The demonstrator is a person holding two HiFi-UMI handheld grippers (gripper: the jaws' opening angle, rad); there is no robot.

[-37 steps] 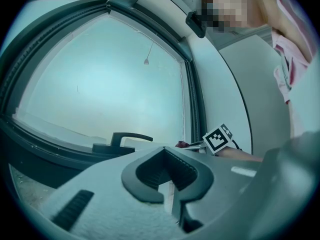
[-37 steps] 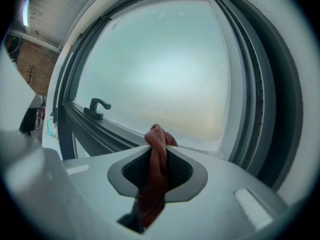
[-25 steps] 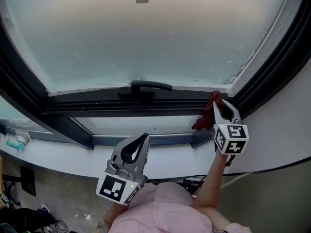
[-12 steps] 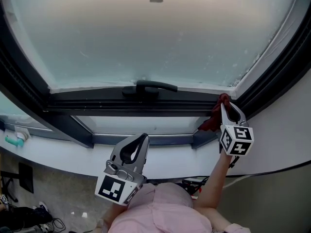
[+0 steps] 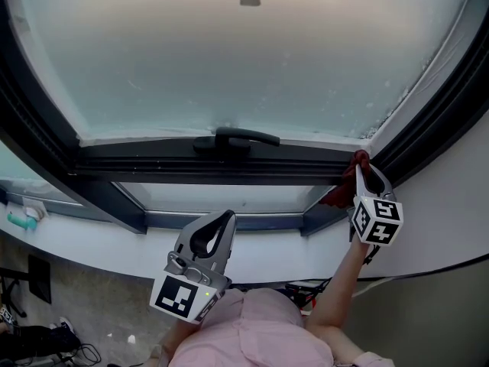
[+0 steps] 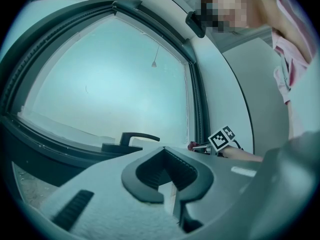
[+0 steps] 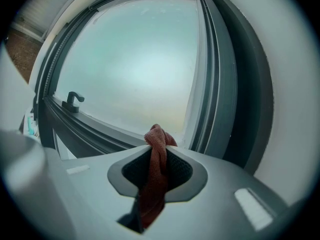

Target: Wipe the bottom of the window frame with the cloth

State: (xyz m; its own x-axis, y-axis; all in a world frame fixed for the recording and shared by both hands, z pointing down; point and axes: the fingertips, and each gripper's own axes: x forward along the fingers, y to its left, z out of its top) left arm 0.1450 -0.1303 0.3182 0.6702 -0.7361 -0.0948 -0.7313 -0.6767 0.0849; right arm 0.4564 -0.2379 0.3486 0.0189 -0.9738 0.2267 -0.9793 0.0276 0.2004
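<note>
— Where do we have the cloth?

— The red cloth [image 7: 156, 170] is clamped in our right gripper [image 5: 361, 164]. Its jaws are closed on it, with a bunched end poking past the tips and the rest trailing back through them. It sits at the far right end of the bottom rail [image 5: 229, 171] of the window frame, in the corner where the rail meets the dark upright [image 5: 428, 121].

— Is it on the rail?

— In the head view it looks to be touching. The gripper covers the contact itself, though, so we would only say probably.

— And our other hand?

— The left gripper [image 5: 222, 219] hangs low, close to our body and well apart from the frame. Its jaws are together with nothing between them.

— How much is done, then?

— We judge that we are at one end of a stroke. The whole run of rail leftward, under the handle [image 5: 238, 138] and beyond, shows no streak or damp mark, so we cannot tell whether it has been wiped. If this corner is the start, nearly everything is left. If it is the finish, little more than lifting away remains.
</note>
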